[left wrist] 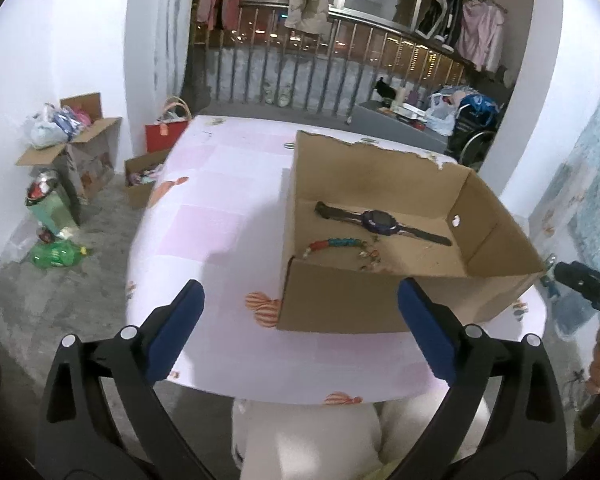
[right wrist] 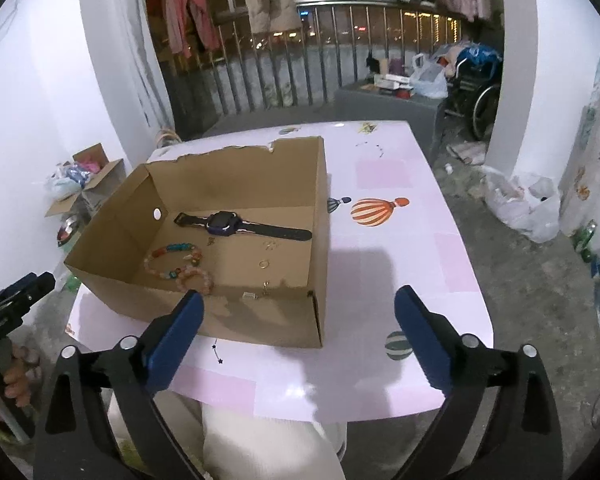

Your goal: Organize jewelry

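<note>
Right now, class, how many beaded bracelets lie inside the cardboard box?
2. The multicoloured bracelet lies left of centre on the cardboard box floor; the peach bracelet touches it, against the near wall. That wall may hide more.

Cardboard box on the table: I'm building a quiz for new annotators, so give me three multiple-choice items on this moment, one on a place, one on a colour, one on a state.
1. Where does the watch lie?
A. Inside the cardboard box
B. On the table beside the box
C. Between the right fingers

2. What colour are the pads on the gripper fingers?
A. Red
B. Blue
C. Yellow

3. In what state are the left gripper and the right gripper?
A. Both shut on bracelets
B. Left shut, right open
C. Both open and holding nothing

Key: 1 A, the watch rests on the box floor near the far wall, behind the beaded bracelets. 2 B, blue pads show in both wrist views. 3 C, each pair of fingers stands wide apart with nothing between, short of the box.
</note>
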`<state>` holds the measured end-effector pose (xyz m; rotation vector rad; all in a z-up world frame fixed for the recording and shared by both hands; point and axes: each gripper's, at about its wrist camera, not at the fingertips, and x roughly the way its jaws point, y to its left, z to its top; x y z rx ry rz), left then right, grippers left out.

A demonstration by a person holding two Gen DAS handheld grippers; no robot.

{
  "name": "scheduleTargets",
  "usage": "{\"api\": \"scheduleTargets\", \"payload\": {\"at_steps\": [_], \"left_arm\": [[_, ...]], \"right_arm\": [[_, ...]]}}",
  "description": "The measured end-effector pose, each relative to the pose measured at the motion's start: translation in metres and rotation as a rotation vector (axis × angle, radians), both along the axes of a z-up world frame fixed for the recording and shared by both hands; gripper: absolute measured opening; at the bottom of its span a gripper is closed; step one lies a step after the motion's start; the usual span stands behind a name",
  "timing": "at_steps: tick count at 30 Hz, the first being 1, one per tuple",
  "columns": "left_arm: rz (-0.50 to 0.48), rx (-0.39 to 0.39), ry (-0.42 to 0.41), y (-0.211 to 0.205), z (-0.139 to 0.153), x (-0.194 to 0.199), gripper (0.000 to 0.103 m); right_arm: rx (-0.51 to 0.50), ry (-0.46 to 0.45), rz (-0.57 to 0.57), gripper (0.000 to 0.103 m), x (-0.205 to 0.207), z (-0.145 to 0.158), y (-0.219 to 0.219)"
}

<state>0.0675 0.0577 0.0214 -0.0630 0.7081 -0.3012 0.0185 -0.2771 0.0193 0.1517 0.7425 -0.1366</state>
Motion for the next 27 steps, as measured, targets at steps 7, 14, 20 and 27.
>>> {"api": "scheduleTargets", "payload": {"at_steps": [7,14,20,27], "left_arm": [[0.058,0.014,0.040,0.008,-0.007,-0.007,0.095],[0.103,0.034,0.061,0.012,-0.004,-0.004,0.095],[0.122,0.050,0.112,0.014,0.000,-0.001,0.095],[0.119,0.092,0.128,0.005,0.010,0.002,0.095]], "right_arm": [[-0.084,0.026,-0.026,0.096,-0.010,-0.009,0.020],[-0.127,0.061,-0.036,0.096,-0.015,-0.016,0.033],[-0.092,0.078,-0.057,0.096,-0.018,-0.013,0.032],[-0.061,0.106,-0.096,0.096,-0.013,-0.008,0.031]]}}
